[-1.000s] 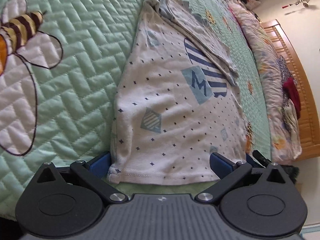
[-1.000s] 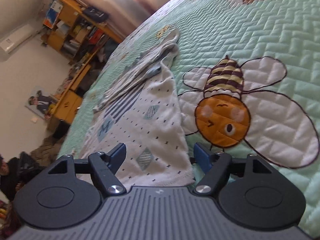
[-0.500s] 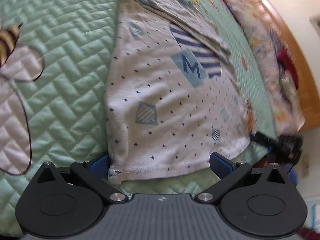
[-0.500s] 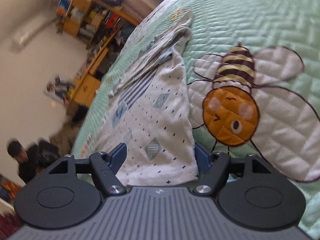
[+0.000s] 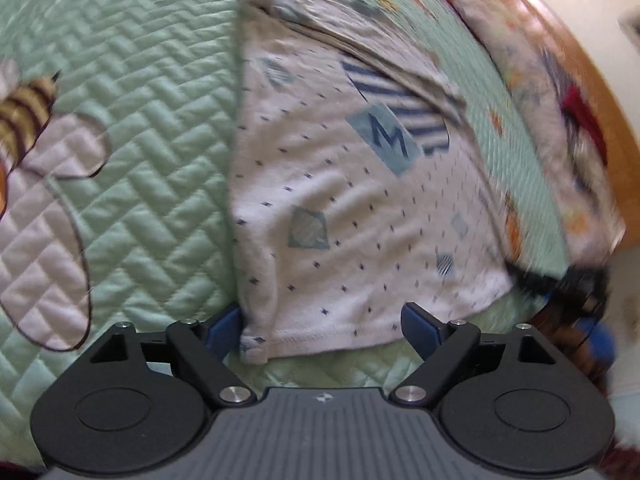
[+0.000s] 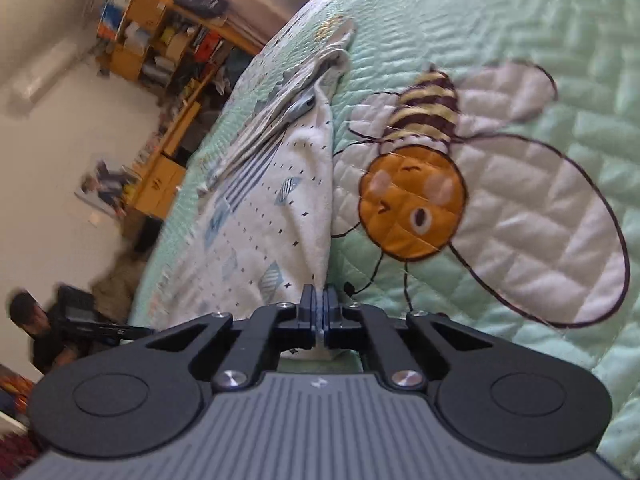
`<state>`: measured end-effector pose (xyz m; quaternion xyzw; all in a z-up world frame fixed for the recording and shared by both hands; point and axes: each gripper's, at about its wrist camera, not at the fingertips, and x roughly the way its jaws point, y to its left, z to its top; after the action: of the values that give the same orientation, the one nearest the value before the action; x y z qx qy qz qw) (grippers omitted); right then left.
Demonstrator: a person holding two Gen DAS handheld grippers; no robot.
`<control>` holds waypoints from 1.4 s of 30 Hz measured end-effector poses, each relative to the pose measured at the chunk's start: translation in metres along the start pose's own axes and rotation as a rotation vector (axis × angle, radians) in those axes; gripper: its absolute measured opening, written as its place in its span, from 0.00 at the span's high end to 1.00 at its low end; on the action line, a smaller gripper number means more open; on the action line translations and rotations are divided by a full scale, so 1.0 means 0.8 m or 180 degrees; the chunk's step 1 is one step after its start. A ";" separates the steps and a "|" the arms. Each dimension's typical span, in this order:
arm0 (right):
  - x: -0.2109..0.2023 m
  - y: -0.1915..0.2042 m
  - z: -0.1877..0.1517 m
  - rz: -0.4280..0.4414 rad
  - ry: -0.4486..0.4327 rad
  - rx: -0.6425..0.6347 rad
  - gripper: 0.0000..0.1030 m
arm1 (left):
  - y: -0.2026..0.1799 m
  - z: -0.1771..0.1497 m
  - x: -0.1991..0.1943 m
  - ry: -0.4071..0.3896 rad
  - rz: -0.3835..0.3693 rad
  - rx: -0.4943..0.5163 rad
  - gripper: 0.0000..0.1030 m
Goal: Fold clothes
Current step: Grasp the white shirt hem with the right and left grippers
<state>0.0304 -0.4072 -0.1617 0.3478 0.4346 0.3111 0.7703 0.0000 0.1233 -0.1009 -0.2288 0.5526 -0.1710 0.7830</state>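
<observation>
Now the right gripper [image 6: 319,312] has snapped closed, pinching the shirt [image 6: 280,216] hem. Left gripper [image 5: 322,320] gapes wide around the other corner, gripping nothing.

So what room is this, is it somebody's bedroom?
Most likely a bedroom. A white patterned shirt lies on a bed under a green quilted bedspread stitched with a big bee. Behind it stand cluttered orange shelves, and a wooden headboard shows in the left wrist view.

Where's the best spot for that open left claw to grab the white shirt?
The shirt's near hem corner, approached low from the near bed edge. The left gripper already straddles that stitched hem, which lies flat; the right gripper pinches the other corner.
</observation>
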 end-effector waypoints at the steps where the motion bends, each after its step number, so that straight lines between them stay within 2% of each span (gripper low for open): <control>1: -0.001 -0.006 -0.001 0.0060 -0.0011 0.0069 0.96 | 0.002 0.001 0.001 0.0006 -0.0030 -0.0024 0.16; 5: -0.002 -0.006 0.000 0.0058 -0.0002 0.0087 0.96 | 0.011 0.007 0.004 0.0028 -0.0152 -0.0119 0.14; 7: -0.003 -0.005 0.000 0.0049 0.0005 0.0086 0.96 | 0.015 0.010 0.005 0.0039 -0.0213 -0.0167 0.00; 12: 0.000 -0.004 0.005 0.0039 0.0042 0.0093 0.96 | 0.023 0.017 0.010 0.0078 -0.0345 -0.0256 0.01; 16: 0.002 0.004 0.004 -0.0029 0.0037 -0.0022 0.98 | 0.019 0.012 0.011 0.0092 -0.0364 -0.0053 0.01; 18: 0.004 0.008 0.004 -0.0063 0.0034 -0.0080 0.98 | 0.010 0.006 0.010 0.0056 -0.0256 0.0113 0.02; 20: 0.005 0.012 0.004 -0.0097 0.0031 -0.0137 0.98 | -0.002 -0.001 0.009 0.0004 -0.0071 0.0312 0.06; 21: 0.005 0.014 0.004 -0.0114 0.0030 -0.0166 0.98 | -0.010 -0.005 0.009 -0.0027 0.0076 0.0433 0.13; 23: 0.007 0.018 0.004 -0.0148 0.0027 -0.0224 0.98 | -0.011 -0.008 0.005 -0.0088 0.0235 0.0466 0.43; 24: 0.007 0.020 0.004 -0.0166 0.0026 -0.0253 0.97 | -0.009 -0.008 0.003 -0.0119 0.0296 0.0452 0.87; 25: 0.008 0.022 0.004 -0.0183 0.0024 -0.0281 0.97 | -0.007 -0.009 0.000 -0.0150 0.0356 0.0439 0.96; 31: 0.007 0.021 -0.003 -0.0169 -0.0051 -0.0218 0.97 | 0.002 -0.013 -0.006 -0.0267 0.0317 0.0287 0.97; 35: 0.007 0.015 -0.006 -0.0120 -0.0115 -0.0121 0.97 | 0.013 -0.017 -0.013 -0.0383 0.0202 0.0020 0.97; 39: 0.006 0.017 -0.007 -0.0079 -0.0164 0.0010 0.95 | 0.037 -0.020 -0.023 -0.0512 -0.0239 -0.0477 0.97; 42: 0.005 0.010 -0.008 0.0213 -0.0242 0.0264 0.96 | 0.047 -0.022 -0.030 -0.0651 -0.0596 -0.0782 0.97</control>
<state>0.0249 -0.3979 -0.1594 0.4053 0.4056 0.3050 0.7603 -0.0240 0.1646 -0.1075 -0.3893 0.4630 -0.1502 0.7820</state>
